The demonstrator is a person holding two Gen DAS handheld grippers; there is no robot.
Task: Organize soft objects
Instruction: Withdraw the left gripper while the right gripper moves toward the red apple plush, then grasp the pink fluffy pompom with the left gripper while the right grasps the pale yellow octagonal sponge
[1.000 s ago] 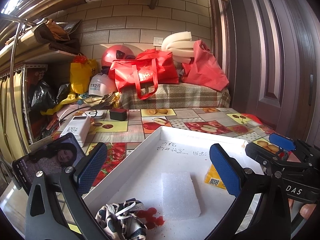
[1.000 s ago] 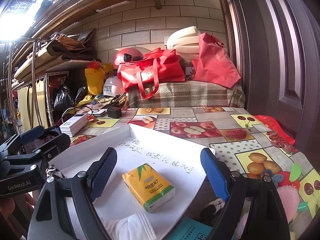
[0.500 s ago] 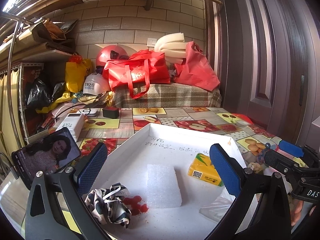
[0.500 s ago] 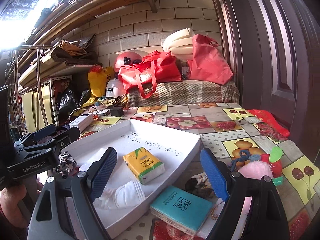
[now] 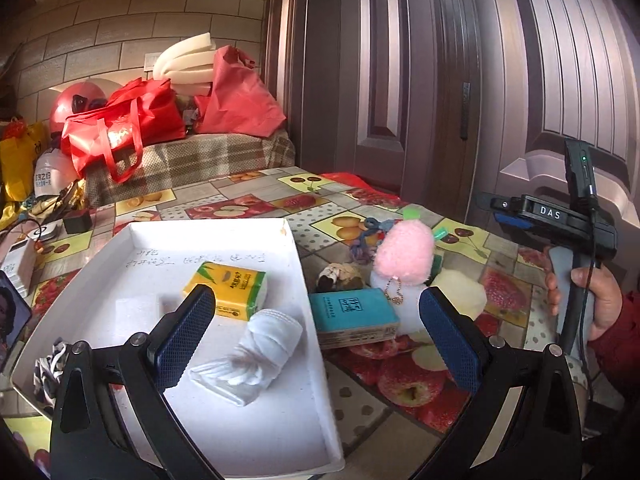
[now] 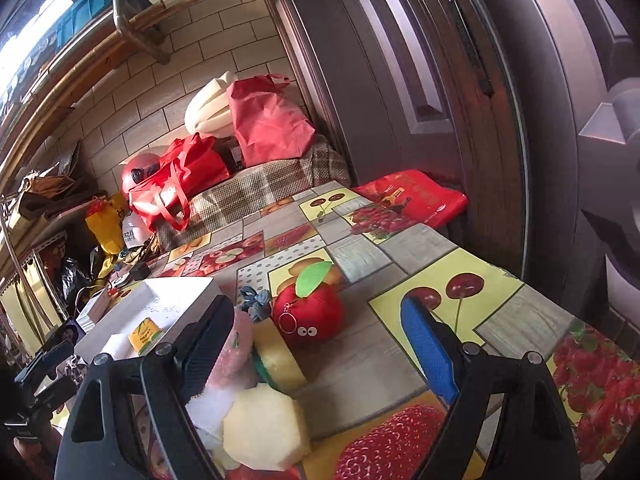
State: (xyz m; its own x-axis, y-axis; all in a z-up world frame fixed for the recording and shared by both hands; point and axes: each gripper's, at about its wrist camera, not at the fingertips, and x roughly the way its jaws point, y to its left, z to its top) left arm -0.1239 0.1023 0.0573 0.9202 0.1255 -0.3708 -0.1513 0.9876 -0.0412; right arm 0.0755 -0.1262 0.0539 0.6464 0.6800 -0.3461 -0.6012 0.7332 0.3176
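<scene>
Showing only on the right wrist, a red apple toy (image 6: pixel 310 312) lies beyond the released right claw (image 6: pixel 320 346); the left claw (image 5: pixel 314 334), released too, overlooks the white tray (image 5: pixel 256 432).

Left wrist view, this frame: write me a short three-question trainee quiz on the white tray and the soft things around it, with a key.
1. True or false: the yellow tissue pack lies inside the white tray.
2. The teal tissue pack lies: A) in the tray, B) on the tablecloth beside the tray, C) between the left tongs.
3. Name the red soft toy with cartoon eyes seen in the right wrist view.

Key:
1. True.
2. B.
3. The plush apple, on the tablecloth ahead of the open right tongs.
</scene>
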